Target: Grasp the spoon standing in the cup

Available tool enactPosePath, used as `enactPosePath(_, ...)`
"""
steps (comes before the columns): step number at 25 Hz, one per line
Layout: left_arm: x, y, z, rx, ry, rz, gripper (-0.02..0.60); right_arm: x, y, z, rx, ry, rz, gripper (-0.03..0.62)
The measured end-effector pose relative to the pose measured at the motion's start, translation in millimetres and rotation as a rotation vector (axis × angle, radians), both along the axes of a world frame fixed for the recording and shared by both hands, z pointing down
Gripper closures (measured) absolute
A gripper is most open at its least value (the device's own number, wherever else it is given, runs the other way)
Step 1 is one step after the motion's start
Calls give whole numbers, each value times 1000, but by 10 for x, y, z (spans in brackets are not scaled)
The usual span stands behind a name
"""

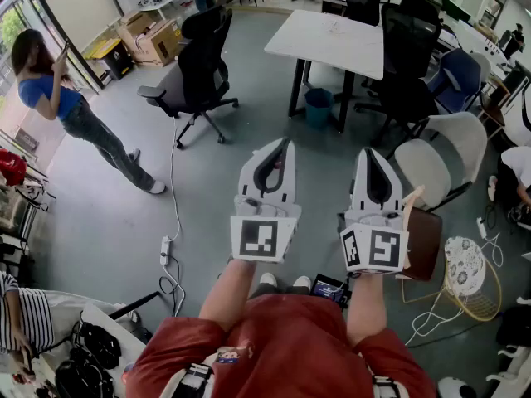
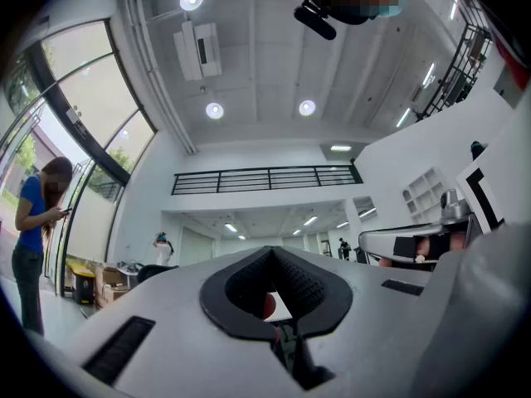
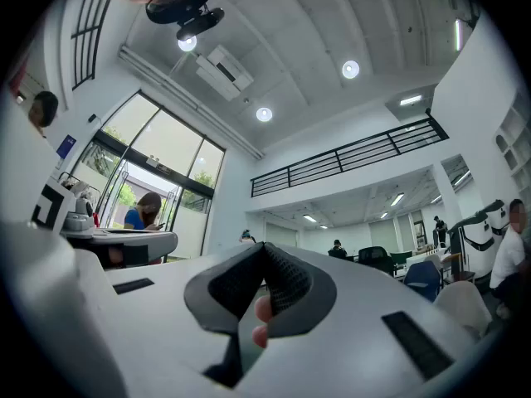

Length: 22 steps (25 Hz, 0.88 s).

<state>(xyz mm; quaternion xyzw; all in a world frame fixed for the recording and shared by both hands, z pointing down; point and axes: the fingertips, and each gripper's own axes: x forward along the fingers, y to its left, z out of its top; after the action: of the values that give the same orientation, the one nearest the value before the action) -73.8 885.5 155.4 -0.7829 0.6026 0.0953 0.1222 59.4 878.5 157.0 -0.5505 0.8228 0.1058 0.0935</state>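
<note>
- Left claw [image 1: 284,145] and right claw [image 1: 371,152] are both held up in front of the person, jaws closed together on nothing.
- Neither spoon nor cup shows in any view.
- Task looks unstarted: locating, reaching and grasping all remain.

We find a grey floor [image 1: 99,214] under a white table [image 1: 332,36] with black legs. A black office chair [image 1: 199,65] stands left of the table, and a blue bin [image 1: 318,106] sits beside one table leg. Cardboard boxes [image 1: 153,40] lie at the far left. A white cable [image 1: 174,181] runs across the floor to a power strip [image 1: 165,249]. Overhead, we note a white ceiling [image 2: 265,56] with round recessed lights [image 2: 215,110], an air unit [image 2: 199,48], a black mezzanine railing [image 2: 265,178] and tall windows [image 2: 83,98].
</note>
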Motion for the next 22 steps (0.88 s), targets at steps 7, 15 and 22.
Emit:
enactPosePath(7, 44, -29, -97, 41, -12, -13, 572, 0, -29, -31, 30, 13, 15, 582)
enactPosePath(15, 248, -161, -5, 28, -2, -3, 572, 215, -108, 53, 37, 25, 50, 582)
enactPosePath(22, 435, -325, 108, 5, -18, -9, 572, 436, -292, 202, 9, -7, 49, 582)
